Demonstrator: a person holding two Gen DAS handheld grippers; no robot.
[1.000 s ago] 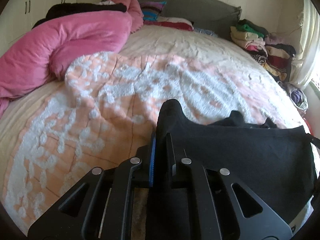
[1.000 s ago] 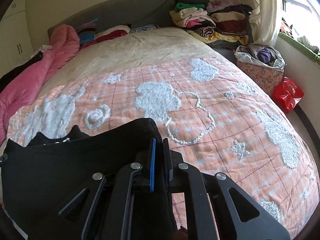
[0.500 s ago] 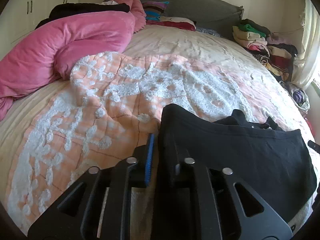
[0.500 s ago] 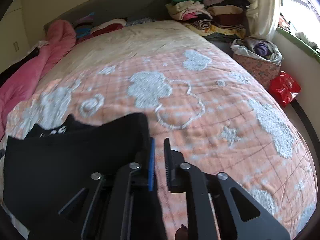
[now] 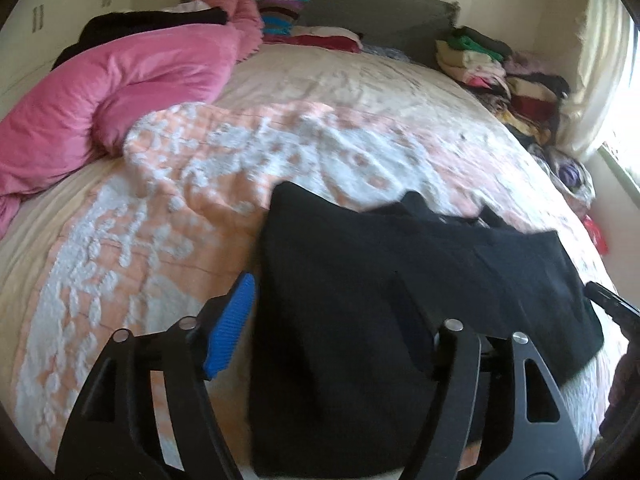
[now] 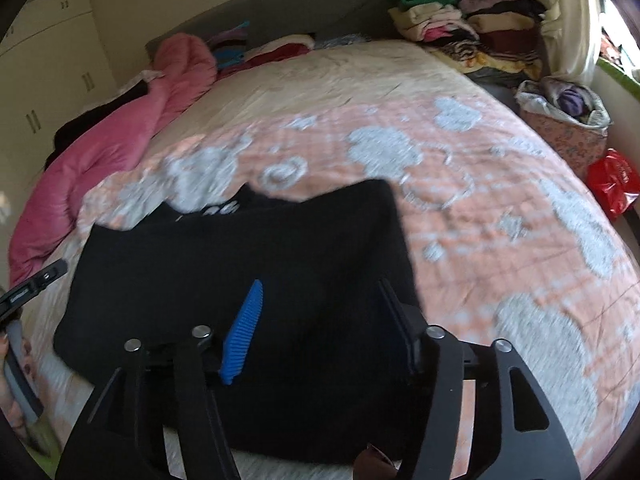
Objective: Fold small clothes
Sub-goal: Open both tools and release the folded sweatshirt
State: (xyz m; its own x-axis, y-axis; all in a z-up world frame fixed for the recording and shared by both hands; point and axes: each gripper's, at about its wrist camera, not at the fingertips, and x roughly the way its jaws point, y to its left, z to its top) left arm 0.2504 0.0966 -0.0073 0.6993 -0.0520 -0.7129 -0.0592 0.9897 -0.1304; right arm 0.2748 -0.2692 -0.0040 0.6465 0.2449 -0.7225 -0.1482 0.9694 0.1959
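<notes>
My left tool (image 5: 332,324) and right tool (image 6: 320,324) hang over a folded black garment (image 6: 240,280) on the bed's peach-and-white quilt (image 6: 500,220), both jaws opening, pads clear of the cloth. The garment lies flat beneath and between the 2 tools, its long axis running tool to tool, collar edge pointing ahead toward the headboard (image 5: 360,8).

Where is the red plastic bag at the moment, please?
The red plastic bag lies beside the bed at the right edge of the right wrist view, just below the floral basket stuffed with clothes.
</notes>
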